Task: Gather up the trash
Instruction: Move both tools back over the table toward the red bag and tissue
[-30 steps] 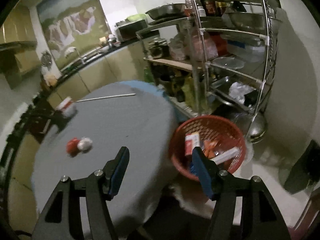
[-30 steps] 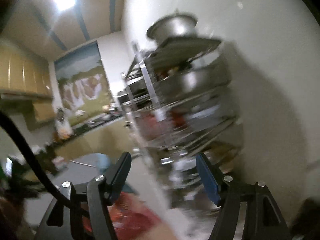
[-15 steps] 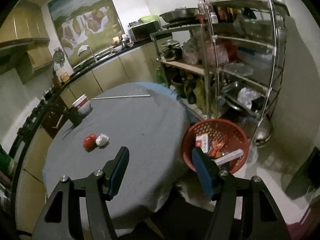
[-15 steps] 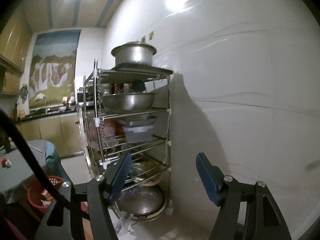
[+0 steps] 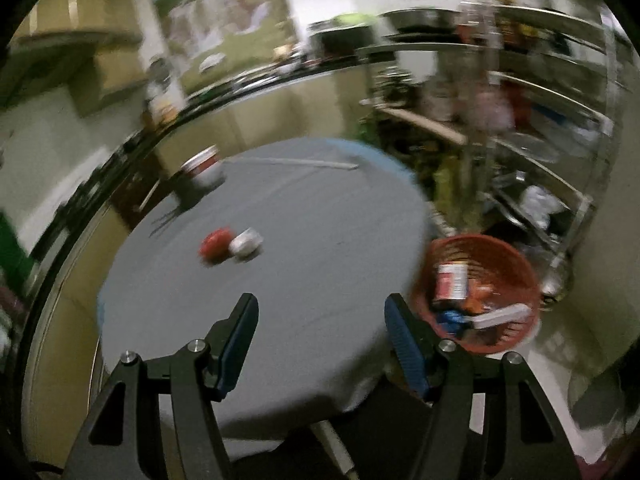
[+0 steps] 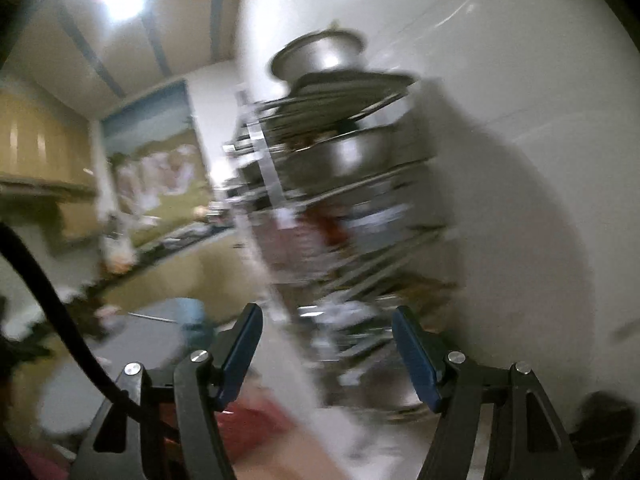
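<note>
Judging from the red basket (image 5: 516,264) beside the grey table (image 5: 320,264), several pieces of trash are already collected in it; a red piece (image 5: 216,243) and a white piece (image 5: 246,242), touching, are left near the table's middle, their shared long axis running left to right, though blur hides any finer pointing; the left gripper (image 5: 320,336) is held wide and empty, as is the right gripper (image 6: 327,346), which is aimed at a metal rack (image 6: 340,220).
</note>
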### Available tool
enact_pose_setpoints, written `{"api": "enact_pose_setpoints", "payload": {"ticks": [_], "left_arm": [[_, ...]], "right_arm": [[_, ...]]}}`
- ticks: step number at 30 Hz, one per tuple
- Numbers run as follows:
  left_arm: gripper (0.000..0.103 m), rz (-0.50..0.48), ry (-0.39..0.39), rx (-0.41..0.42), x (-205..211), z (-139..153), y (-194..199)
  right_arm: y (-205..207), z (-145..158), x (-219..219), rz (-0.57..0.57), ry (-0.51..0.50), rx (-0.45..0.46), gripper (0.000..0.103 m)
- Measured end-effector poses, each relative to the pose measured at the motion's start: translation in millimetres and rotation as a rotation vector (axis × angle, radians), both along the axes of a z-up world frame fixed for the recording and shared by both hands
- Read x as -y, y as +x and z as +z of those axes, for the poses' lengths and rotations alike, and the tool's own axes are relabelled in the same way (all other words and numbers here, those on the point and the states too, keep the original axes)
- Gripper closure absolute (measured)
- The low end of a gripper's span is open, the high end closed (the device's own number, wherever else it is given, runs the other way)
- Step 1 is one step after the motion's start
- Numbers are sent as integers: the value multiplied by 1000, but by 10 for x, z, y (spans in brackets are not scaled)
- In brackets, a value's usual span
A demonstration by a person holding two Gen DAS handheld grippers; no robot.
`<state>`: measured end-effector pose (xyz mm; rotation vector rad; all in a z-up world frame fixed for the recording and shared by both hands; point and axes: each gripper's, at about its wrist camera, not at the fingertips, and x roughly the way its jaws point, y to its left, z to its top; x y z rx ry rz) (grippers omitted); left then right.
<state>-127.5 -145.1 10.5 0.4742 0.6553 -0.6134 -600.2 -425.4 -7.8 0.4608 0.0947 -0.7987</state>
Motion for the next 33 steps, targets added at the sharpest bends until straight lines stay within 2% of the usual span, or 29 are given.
{"api": "enact_pose_setpoints", "payload": {"ticks": [4,8,13,18,24,33], "left_arm": [[37,170,-40,-57,-470,-71,499],[37,309,-68,-96,-942,-178,876],[37,394,-48,-106,-1310,-446,1133],[37,413,-47,-161,-1387,-751,1379],[37,410,-44,-201,-1368,-1038,1561],[37,419,-22,-190,-1491,-1225,1751]], "right_arm": [[896,37,26,216,72,65,32],[1822,83,-191,391,95,11,32],[2673,12,-658,572,96,-75,32],[3246,-218,-985,685,140,-170,32],[3788,-371,-1226,763,156,-267,32],[4717,-511,-1518,864,199,-333,32]]}}
